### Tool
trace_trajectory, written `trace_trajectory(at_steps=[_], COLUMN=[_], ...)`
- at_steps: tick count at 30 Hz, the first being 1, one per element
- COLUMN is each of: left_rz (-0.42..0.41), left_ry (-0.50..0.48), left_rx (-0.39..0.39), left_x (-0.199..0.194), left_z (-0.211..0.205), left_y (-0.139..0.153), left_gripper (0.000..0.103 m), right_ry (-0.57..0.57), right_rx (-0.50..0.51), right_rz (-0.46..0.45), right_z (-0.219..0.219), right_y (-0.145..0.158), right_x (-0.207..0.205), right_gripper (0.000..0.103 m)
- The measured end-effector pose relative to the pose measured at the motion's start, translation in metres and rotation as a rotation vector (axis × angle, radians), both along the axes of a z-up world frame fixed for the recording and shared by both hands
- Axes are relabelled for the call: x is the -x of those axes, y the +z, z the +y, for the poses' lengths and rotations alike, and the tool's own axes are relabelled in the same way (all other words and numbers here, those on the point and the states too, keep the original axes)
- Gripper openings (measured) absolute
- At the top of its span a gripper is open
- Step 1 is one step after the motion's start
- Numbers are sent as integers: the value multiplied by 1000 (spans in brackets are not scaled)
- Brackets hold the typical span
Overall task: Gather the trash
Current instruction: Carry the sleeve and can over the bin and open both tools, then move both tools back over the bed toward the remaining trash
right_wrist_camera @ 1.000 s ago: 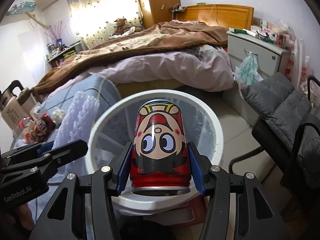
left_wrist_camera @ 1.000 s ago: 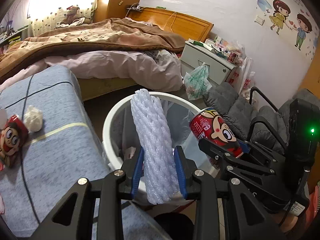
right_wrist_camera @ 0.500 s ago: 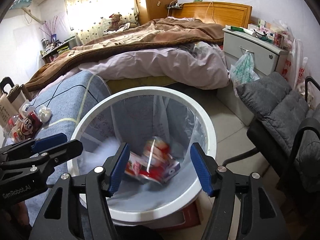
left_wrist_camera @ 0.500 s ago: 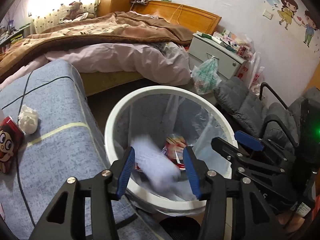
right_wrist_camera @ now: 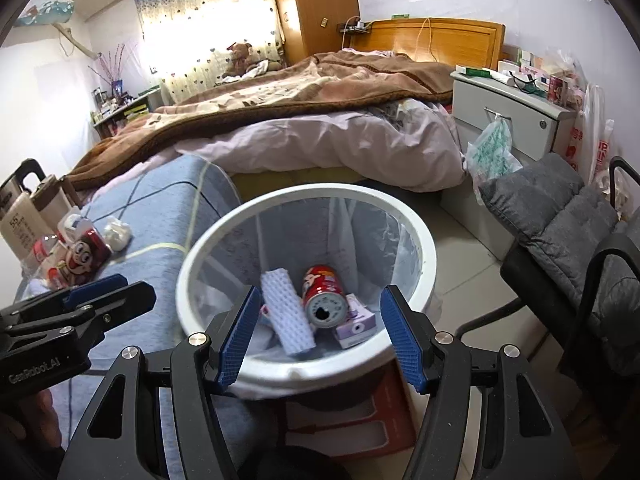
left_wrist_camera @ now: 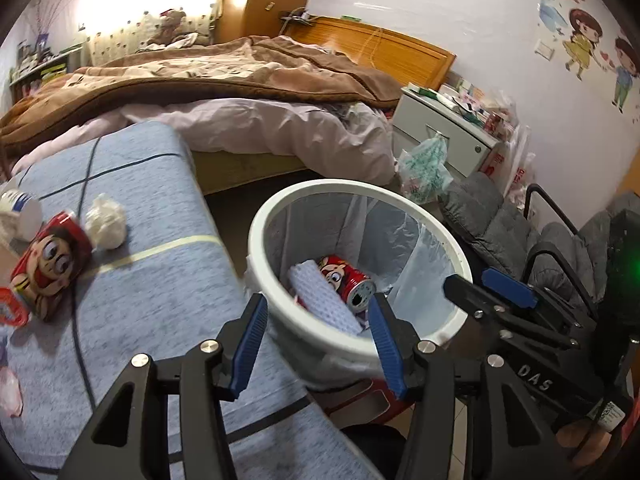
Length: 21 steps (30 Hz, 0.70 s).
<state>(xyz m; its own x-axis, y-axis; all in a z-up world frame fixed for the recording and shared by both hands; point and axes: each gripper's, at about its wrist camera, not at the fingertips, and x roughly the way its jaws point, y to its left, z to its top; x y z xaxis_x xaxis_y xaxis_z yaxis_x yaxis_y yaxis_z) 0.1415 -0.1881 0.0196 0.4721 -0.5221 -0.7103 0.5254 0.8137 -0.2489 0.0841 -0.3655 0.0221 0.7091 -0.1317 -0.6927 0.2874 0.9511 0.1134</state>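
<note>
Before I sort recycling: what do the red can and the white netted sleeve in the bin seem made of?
Red can: likely aluminium, glossy printed wall, bare silvery end with a drinking hole. Netted sleeve: probably soft foam mesh, matte white, open diamond lattice. Both lie in the bag-lined bin.

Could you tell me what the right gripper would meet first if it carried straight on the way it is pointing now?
Probably the trash already in the white bin: the open, empty right gripper points down into its mouth, toward the red can and foam sleeve. Depth is unclear, so the near rim might come first.
</note>
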Motion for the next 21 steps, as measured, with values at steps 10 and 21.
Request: trace_trajectory(at_steps=[10, 21], left_rz=[26, -6], left_ry=[38, 81], left_rx=[21, 24], left_x=[-1, -8], left_z=[20, 39], left_y=[-4, 0], left_gripper=[59, 60], right_ry=[26, -35], right_rx=[72, -21], right_rz=[65, 17], right_z=[7, 0], right_y=[-29, -28], right_x=[-31, -24], right_gripper=[63, 64])
